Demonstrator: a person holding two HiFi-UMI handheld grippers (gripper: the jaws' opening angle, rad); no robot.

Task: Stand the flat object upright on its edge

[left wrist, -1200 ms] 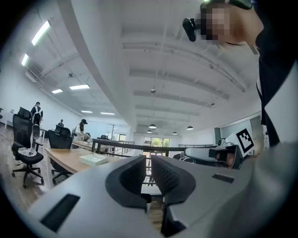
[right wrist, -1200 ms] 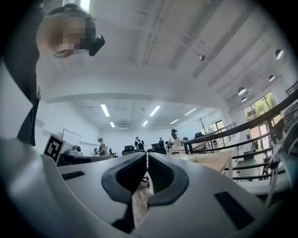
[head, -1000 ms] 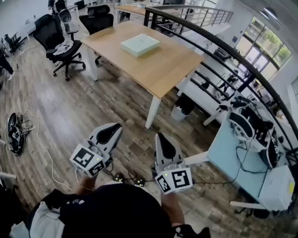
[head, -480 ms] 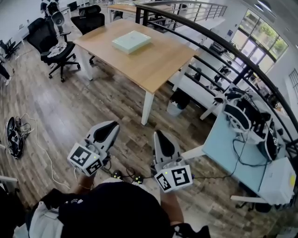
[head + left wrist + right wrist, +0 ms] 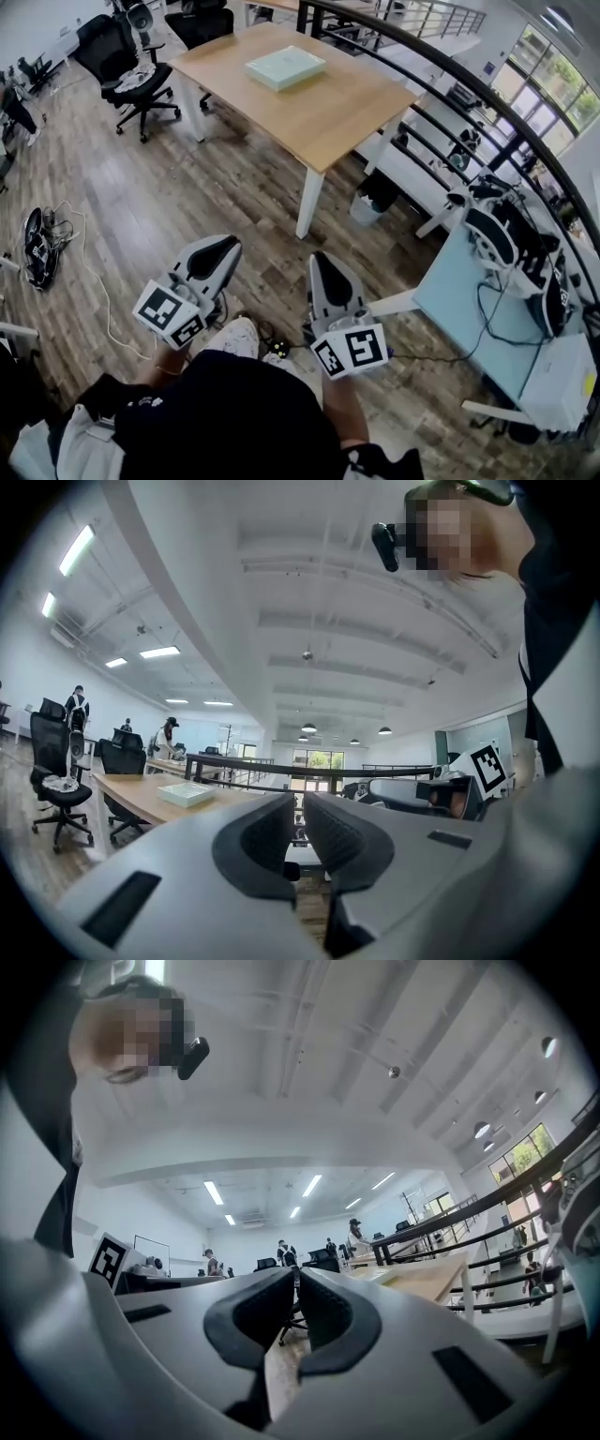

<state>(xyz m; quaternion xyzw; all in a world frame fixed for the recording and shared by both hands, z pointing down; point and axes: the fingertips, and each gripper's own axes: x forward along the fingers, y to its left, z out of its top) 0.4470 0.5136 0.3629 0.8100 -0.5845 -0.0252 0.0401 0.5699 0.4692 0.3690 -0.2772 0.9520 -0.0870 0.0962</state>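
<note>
Flat object (image 5: pixel 285 67): lying flat on table (image 5: pixel 347 122), untouched | your left gripper (image 5: pixel 223 249), right gripper (image 5: pixel 322 266): jaws pressed together, empty | uprighting not begun.

Pale flat box (image 5: pixel 285 67) on wooden table (image 5: pixel 330 114), office chair (image 5: pixel 112 49) nearby.

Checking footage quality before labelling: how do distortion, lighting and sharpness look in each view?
Head view: fisheye bends the railing into an arc; even daylight, table sharp, soft shadows. Left gripper view: black vignetted corners, bright ceiling strips, shut left tongs loom large, slightly soft. Right gripper view: same vignette, shut right tongs soft up close, background clear.
</note>
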